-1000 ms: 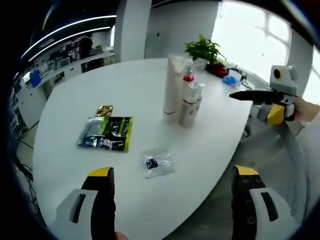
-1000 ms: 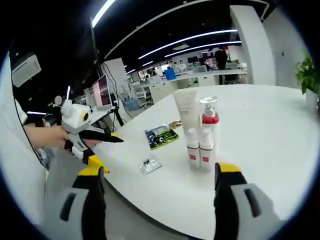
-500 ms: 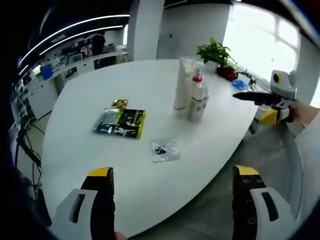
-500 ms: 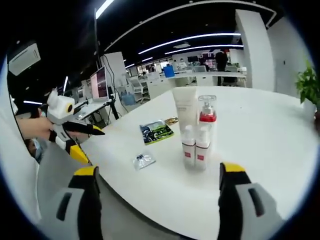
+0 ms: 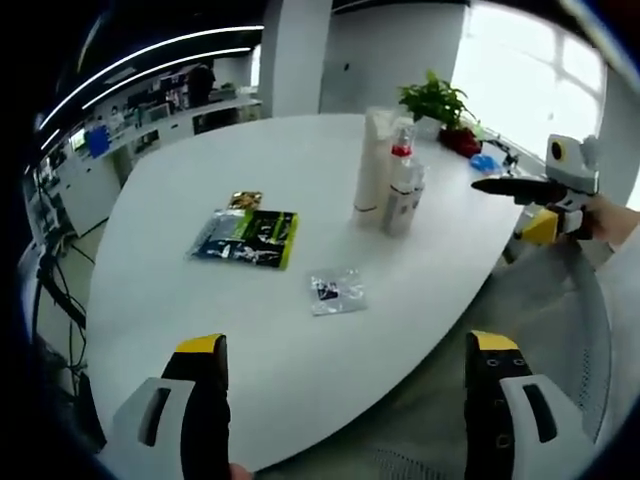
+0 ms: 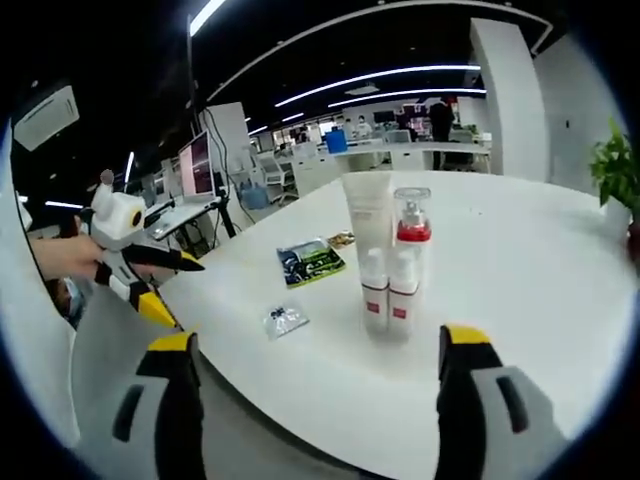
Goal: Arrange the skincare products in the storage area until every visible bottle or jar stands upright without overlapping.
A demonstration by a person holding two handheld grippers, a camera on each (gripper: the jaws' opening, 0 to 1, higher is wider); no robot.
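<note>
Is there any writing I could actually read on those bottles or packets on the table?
Nothing reads clearly.
Two small bottles: red label bands, print too small to read.
Tall white tube: faint print, blurred.
Green and black packet: printed front, illegible.
Small clear bag: dark content, no legible text.

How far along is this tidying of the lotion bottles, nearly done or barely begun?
It looks close to done. The white tube, the red-collared pump bottle and two small bottles all stand upright in a tight cluster on the white table. Nothing is in hand: the left gripper and right gripper are both open and empty. Whether the bottles touch is hard to tell, so spacing them may be all that remains.
</note>
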